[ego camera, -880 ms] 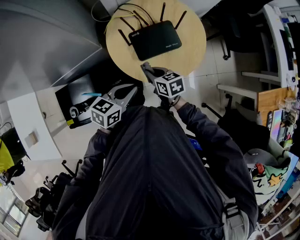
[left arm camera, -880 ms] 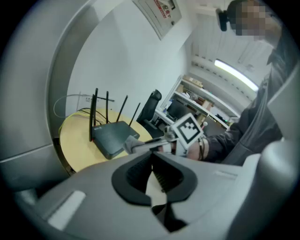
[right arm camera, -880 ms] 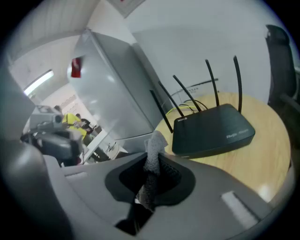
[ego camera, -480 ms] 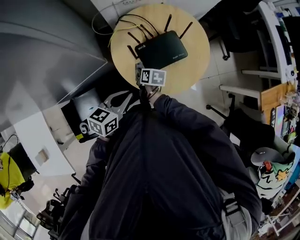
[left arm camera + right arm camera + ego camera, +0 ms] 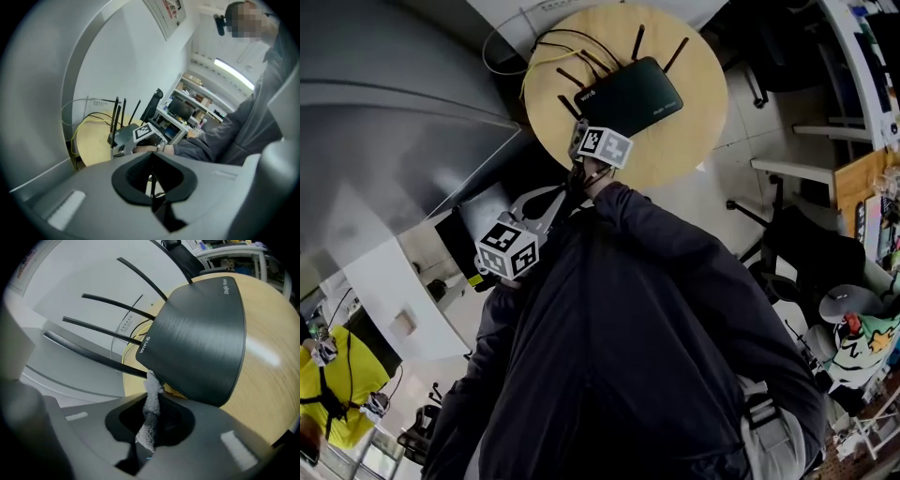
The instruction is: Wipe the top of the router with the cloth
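Observation:
A black router (image 5: 630, 94) with several antennas lies on a round wooden table (image 5: 694, 131). My right gripper (image 5: 576, 142) hovers at the router's near left corner, shut on a whitish cloth (image 5: 150, 416). In the right gripper view the cloth strip stands up between the jaws (image 5: 151, 404), and its tip touches the router's (image 5: 199, 341) lower edge beside an antenna. My left gripper (image 5: 561, 192) hangs back off the table, near my chest, shut with nothing in it. From the left gripper view (image 5: 151, 180) I see the router (image 5: 123, 135) and the right gripper's marker cube (image 5: 146, 132) ahead.
Yellow and black cables (image 5: 546, 42) trail off the table's far left side. A curved grey-white wall (image 5: 394, 103) runs along the left. Shelves and a desk (image 5: 853, 112) stand at the right, a dark chair (image 5: 797, 262) beside them. A person in yellow (image 5: 328, 394) is at lower left.
My right gripper has moved up and left over the table edge to the router's near corner with the cloth. The left gripper has stayed low near my chest.

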A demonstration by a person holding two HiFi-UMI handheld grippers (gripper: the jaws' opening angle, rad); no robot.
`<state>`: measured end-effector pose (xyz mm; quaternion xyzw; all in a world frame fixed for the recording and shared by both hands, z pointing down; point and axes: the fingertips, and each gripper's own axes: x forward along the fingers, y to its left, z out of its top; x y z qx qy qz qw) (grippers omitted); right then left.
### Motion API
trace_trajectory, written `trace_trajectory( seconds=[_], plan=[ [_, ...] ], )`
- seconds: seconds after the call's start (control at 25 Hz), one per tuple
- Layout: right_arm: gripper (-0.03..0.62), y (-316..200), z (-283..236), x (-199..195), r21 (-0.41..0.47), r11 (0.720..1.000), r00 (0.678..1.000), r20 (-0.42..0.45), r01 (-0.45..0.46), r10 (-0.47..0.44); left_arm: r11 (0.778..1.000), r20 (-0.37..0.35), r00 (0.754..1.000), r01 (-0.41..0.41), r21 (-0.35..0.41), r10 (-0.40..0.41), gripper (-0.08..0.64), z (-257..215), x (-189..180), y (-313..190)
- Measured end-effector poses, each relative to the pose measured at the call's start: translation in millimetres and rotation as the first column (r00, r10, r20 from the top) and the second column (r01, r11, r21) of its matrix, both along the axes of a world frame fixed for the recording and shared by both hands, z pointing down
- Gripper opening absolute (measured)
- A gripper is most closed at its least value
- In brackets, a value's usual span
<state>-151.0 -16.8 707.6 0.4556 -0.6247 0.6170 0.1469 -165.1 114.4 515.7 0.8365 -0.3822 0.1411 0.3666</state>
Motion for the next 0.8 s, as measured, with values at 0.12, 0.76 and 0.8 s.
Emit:
trace_trajectory(
  seconds=[0.12,0.76,0.8],
  plan=[
    [0.031,11.3,-4.1,6.8,-0.005,1.0,1.0,0.013,0.014,-0.014,0.999,-0.01,0.999,-0.038,-0.002,0.038,0.0,-3.0,5.9,-4.0],
    [0.031,50.5,-28.7,48.8,0.23,0.727,0.761,-0.251,0.647,-0.598,0.977,-0.103,0.971,-0.213,0.021,0.214,0.0,-0.6,52.3,-24.2],
    [0.031,47.2,-35.1,45.7,0.249,0.669,0.711,-0.312,0.701,-0.63,0.976,-0.102,0.97,-0.218,0.027,0.22,0.0,-1.5,52.9,-26.0]
  ],
)
